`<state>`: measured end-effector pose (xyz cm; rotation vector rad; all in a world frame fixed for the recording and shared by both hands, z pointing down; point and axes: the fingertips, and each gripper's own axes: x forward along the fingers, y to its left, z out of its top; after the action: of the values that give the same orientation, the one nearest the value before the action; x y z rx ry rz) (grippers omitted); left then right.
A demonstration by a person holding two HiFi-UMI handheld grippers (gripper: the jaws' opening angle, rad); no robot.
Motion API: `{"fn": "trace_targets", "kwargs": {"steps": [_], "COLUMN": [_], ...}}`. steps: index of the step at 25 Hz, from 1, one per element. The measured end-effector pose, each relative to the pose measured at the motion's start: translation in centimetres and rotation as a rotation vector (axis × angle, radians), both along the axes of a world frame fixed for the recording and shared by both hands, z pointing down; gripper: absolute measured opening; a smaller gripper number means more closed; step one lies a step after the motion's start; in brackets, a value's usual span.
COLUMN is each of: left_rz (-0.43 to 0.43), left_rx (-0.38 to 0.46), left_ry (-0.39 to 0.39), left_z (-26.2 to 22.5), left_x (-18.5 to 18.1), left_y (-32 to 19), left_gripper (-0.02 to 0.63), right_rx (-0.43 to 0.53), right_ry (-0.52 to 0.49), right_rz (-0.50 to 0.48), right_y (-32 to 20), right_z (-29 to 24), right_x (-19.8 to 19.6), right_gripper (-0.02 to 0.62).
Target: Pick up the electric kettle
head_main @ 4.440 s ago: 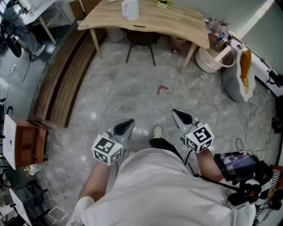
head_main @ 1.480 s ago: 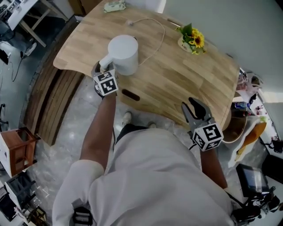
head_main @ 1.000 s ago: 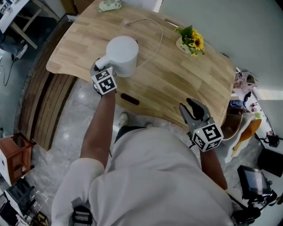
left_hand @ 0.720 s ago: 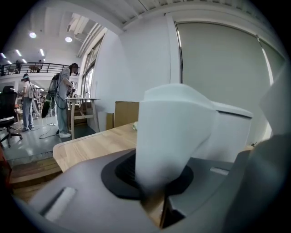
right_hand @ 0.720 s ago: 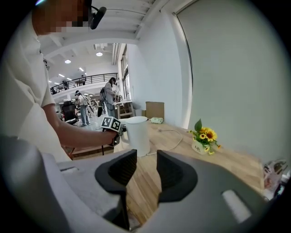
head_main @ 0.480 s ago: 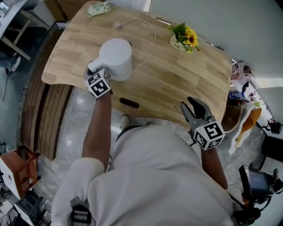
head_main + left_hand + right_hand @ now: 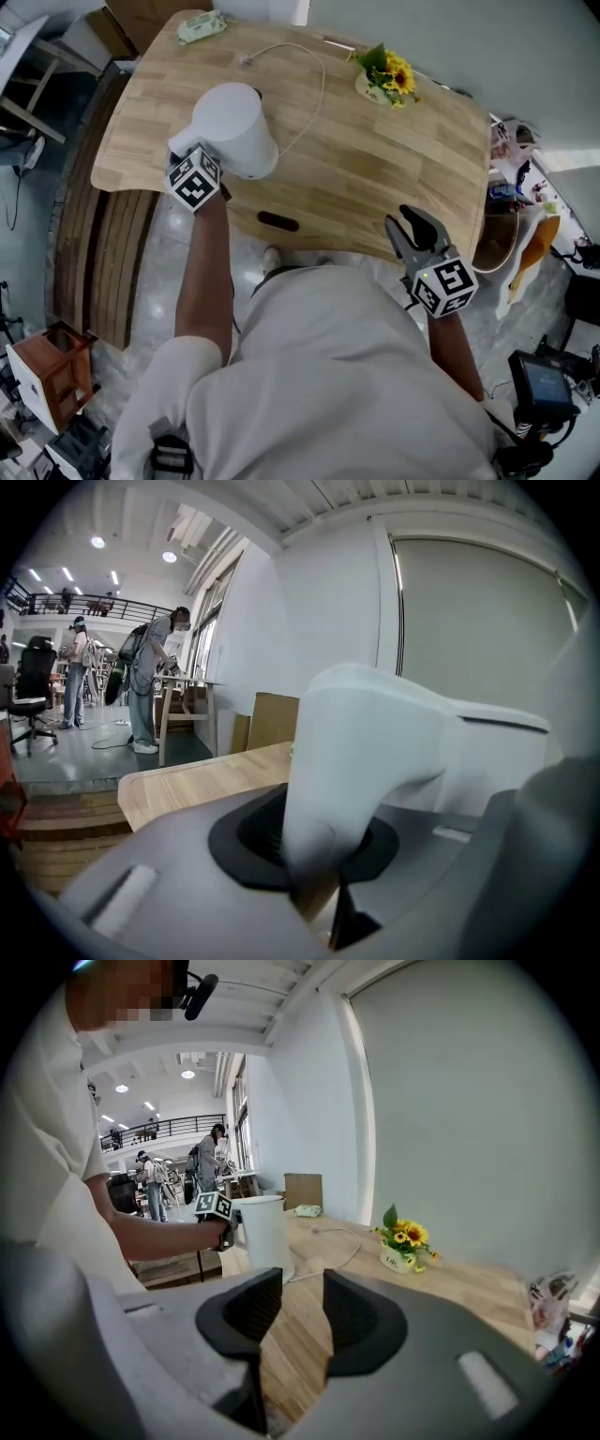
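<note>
Head view: the left gripper (image 7: 190, 157) holds the kettle (image 7: 230, 127) at the bench's (image 7: 375, 178) left part, further left than before. A cord (image 7: 316, 70) and flowers (image 7: 384, 73) lie behind.
Left gripper view: its fingers (image 7: 248, 841) clamp the handle (image 7: 366, 761).
Right gripper view: the right gripper (image 7: 302, 1309) has its fingers slightly apart and empty.

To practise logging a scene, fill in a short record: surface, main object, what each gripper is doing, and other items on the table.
Surface: wooden table
Main object: white electric kettle, near the table's left end
Left gripper: fingers closed on the kettle's handle
Right gripper: fingers apart, nothing between them, at the table's near edge
Also on table: sunflower pot, white cord
</note>
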<state>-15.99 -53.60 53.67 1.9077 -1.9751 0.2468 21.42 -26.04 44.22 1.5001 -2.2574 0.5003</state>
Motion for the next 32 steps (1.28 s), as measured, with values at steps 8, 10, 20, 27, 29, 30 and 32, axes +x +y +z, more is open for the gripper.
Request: {"fn": "trace_targets", "kwargs": {"steps": [8,10,20,27,29,30,32], "left_rz": [-0.022,-0.028,-0.076,-0.109,-0.117,-0.12,-0.127], "left_rx": [0.043,0.063,0.097,0.106,0.106,0.105,0.107], "left_ry": [-0.005,-0.017,-0.052,-0.067,-0.066,-0.067,-0.07], "left_z": [-5.1,-6.6,-12.7,-16.1,-16.8,-17.1,-17.8], "left_x": [-2.8,-3.8,-8.5,-10.7,-11.2,-11.4,-11.7], "left_y": [2.0,2.8,9.7,15.7,17.4,18.2,19.9], "left_gripper": [0.063,0.063,0.063,0.063,0.063,0.063,0.063], "right_rx": [0.024,0.033,0.074,0.078,0.077,0.076,0.07], "right_ry": [-0.036,-0.041,-0.054,-0.074,-0.079,-0.079,-0.082], "right_rz": [-0.073,-0.088,-0.221,-0.347,-0.374,-0.388,-0.417], "right_y": [0.1,0.1,0.3,0.7,0.9,1.1,1.5], "right_z": [-0.2,-0.4,-1.3,-1.3,-1.4,-1.3,-1.2], "right_x": [-1.4,-1.7,-4.0,-6.7,-7.2,-7.5,-8.1], "right_gripper": [0.107,0.095,0.002,0.002,0.003,0.002,0.002]}}
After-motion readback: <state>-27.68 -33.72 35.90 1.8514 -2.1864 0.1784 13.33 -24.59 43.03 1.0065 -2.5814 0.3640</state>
